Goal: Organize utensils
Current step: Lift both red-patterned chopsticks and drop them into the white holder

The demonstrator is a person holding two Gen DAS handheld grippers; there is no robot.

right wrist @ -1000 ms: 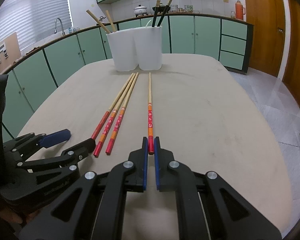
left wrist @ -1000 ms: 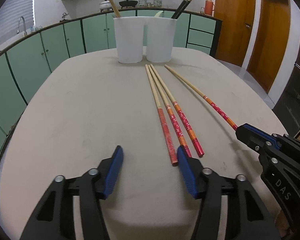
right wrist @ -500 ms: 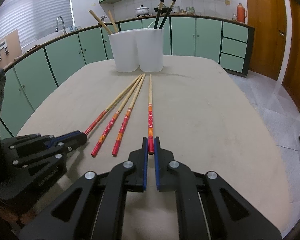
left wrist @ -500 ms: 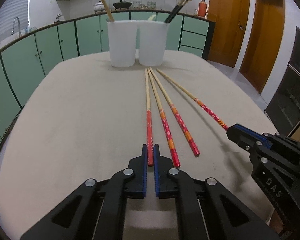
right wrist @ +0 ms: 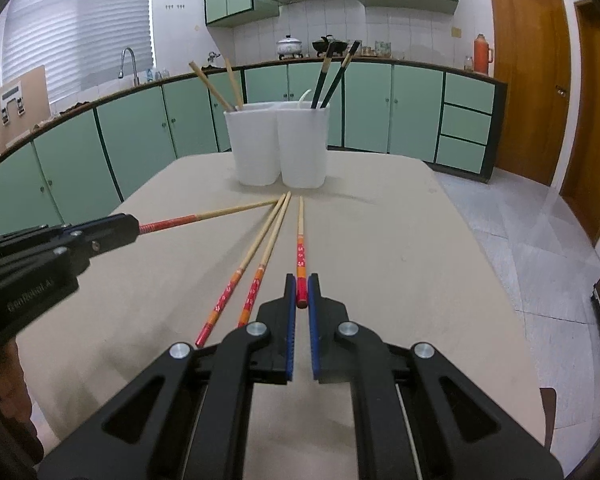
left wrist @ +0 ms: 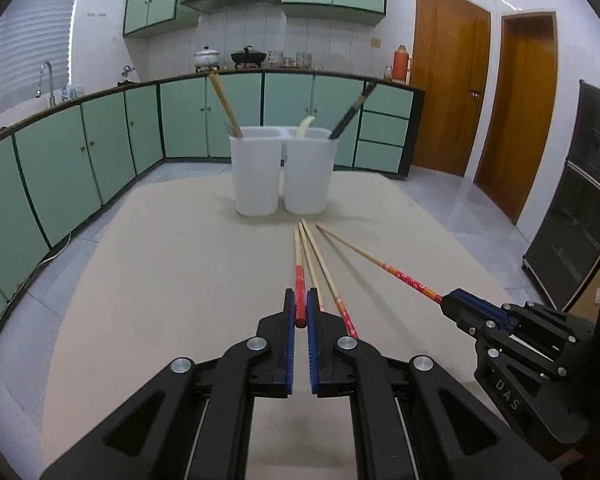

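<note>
Between the blue pads of the left claw (left wrist: pixel 301 314), closed tight, sits the red end of one chopstick (left wrist: pixel 299 256), its bare wooden tip reaching toward the two white holders (left wrist: pixel 282 176). Likewise the right claw (right wrist: pixel 301 294) is clamped on the red end of a second chopstick (right wrist: pixel 300 232), which also points at the holders; in the left view this claw appears at the right edge, its stick slanting across the surface (left wrist: pixel 160 280). Between the two gripped sticks lie two loose chopsticks (right wrist: pixel 260 256), side by side and nearly touching, red patterned ends toward the camera, wooden tips close to the holders' base. Both held sticks seem raised at the gripped end, though whether their far tips rest on the surface cannot be told. Beyond, the holders stand touching each other at the far end of the surface: the left one carries plain wooden chopsticks (right wrist: pixel 216 88), the right one dark chopsticks (right wrist: pixel 334 74) and a pale utensil barely showing above the rim. Judged from this layout, sorting is partly done; four red-ended sticks are not yet stored, two in hand and two untouched. Which holder they belong in cannot be read here.
</note>
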